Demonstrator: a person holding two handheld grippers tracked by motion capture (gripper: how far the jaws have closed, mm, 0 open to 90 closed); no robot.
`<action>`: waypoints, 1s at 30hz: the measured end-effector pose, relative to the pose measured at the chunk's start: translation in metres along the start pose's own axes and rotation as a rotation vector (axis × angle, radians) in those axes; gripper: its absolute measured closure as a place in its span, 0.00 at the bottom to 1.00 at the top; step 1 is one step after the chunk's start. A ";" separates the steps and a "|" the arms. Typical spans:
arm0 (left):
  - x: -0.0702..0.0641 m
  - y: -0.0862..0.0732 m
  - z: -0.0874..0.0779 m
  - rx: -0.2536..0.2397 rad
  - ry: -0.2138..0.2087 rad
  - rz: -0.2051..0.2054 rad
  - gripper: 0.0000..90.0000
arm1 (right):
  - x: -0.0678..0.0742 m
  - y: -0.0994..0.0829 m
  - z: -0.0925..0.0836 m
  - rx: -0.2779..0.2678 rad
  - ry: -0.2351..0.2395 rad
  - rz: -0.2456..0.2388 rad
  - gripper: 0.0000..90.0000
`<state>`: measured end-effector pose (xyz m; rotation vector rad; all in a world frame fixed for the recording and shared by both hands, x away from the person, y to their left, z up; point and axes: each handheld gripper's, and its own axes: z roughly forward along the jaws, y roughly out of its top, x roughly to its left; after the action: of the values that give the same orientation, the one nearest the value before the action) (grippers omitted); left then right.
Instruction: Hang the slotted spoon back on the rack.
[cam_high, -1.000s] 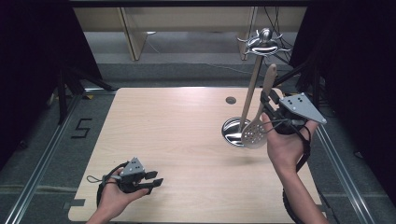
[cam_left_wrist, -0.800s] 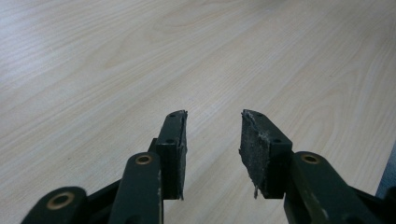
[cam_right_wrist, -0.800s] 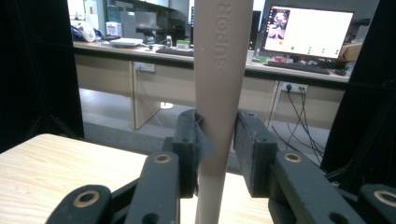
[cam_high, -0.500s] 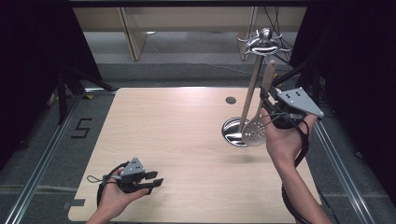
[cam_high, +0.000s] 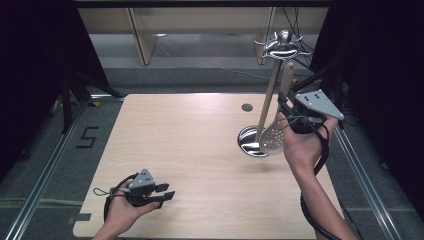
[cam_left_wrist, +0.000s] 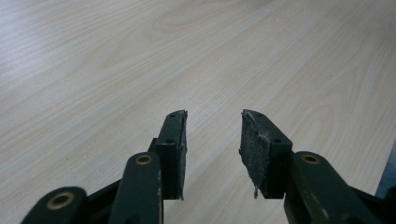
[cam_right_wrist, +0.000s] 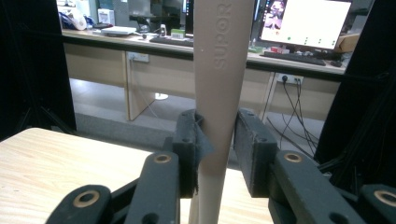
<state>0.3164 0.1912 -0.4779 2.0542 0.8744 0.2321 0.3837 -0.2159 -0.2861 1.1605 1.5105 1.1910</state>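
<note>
A beige slotted spoon hangs head down, its perforated head (cam_high: 271, 140) just over the round base of a chrome utensil stand (cam_high: 281, 47) at the table's far right. My right gripper (cam_high: 288, 107) is shut on the spoon's handle (cam_right_wrist: 219, 56), which stands upright between the pads (cam_right_wrist: 189, 144), its tip just below the stand's hooked top. At the front left, my left gripper (cam_high: 169, 191) lies low over the wood in a hand. Its jaws (cam_left_wrist: 212, 135) are open with nothing between them.
The light wooden table (cam_high: 190, 145) has a small dark hole (cam_high: 247, 107) near its far edge. Metal rails (cam_high: 47, 165) run along both sides on the grey floor. Desks and a lit monitor (cam_right_wrist: 303, 21) stand beyond the table.
The right gripper has shifted slightly up and left with the spoon, closer to the stand's pole. The left gripper has stayed where it was.
</note>
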 end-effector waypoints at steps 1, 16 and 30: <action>0.000 0.000 0.000 0.006 0.002 0.002 0.67 | -0.001 0.000 0.002 0.001 -0.004 -0.004 0.79; 0.000 0.000 -0.001 0.005 0.001 0.003 0.67 | -0.001 0.004 0.010 0.021 -0.007 0.000 0.79; 0.001 0.000 -0.001 0.006 0.001 0.006 0.67 | -0.002 0.004 0.017 0.043 -0.001 0.000 0.79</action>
<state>0.3164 0.1924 -0.4770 2.0633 0.8709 0.2344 0.4013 -0.2141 -0.2846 1.1895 1.5421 1.1622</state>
